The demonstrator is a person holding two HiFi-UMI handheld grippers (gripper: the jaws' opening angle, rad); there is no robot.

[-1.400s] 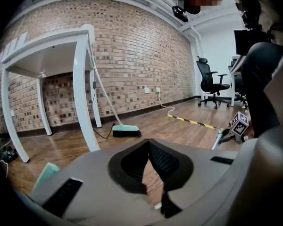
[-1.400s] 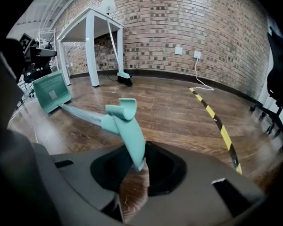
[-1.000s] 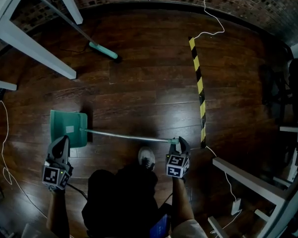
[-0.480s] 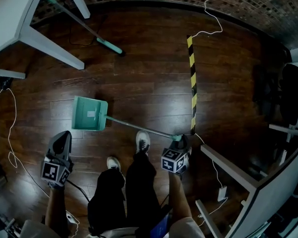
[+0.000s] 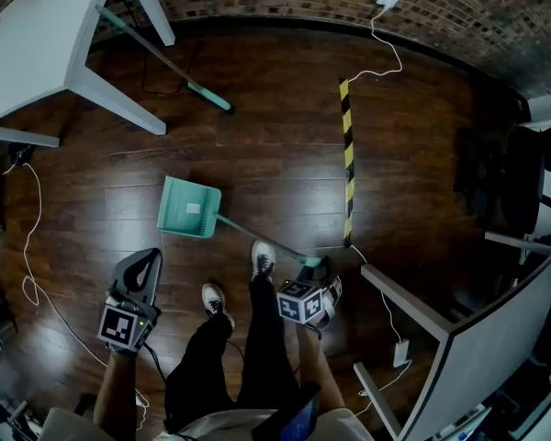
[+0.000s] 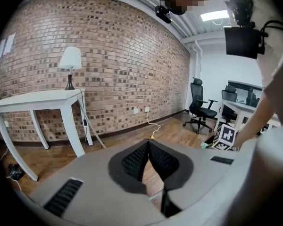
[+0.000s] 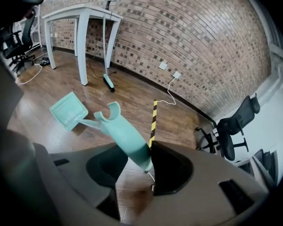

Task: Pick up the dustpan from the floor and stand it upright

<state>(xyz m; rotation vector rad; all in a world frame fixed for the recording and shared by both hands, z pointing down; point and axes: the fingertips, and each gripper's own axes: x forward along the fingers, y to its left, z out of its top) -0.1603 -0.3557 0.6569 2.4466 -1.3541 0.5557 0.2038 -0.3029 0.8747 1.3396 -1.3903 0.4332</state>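
The teal dustpan [image 5: 191, 208] has its pan on the dark wood floor, and its thin metal pole [image 5: 257, 237] slants up to my right gripper [image 5: 317, 269]. In the right gripper view the pan [image 7: 68, 109] lies far below. The pole's teal grip [image 7: 125, 140] passes between that gripper's [image 7: 140, 147] jaws, which are opening; the grip leans on the right-hand jaw. My left gripper [image 5: 145, 263] hangs apart at the left, shut with nothing in it [image 6: 148, 145].
A white table [image 5: 37, 35] stands at the back left with a teal broom [image 5: 165, 62] leaning under it. Yellow-black tape [image 5: 347, 163] runs down the floor. A white desk [image 5: 496, 338] is at the right, cables [image 5: 28, 246] at the left, and the person's shoes [image 5: 262, 257] beside the pole.
Both grippers have risen as the person stood up. The pole's grip end came up with the right gripper, so the pole now slants steeply; the pan stayed on the floor.
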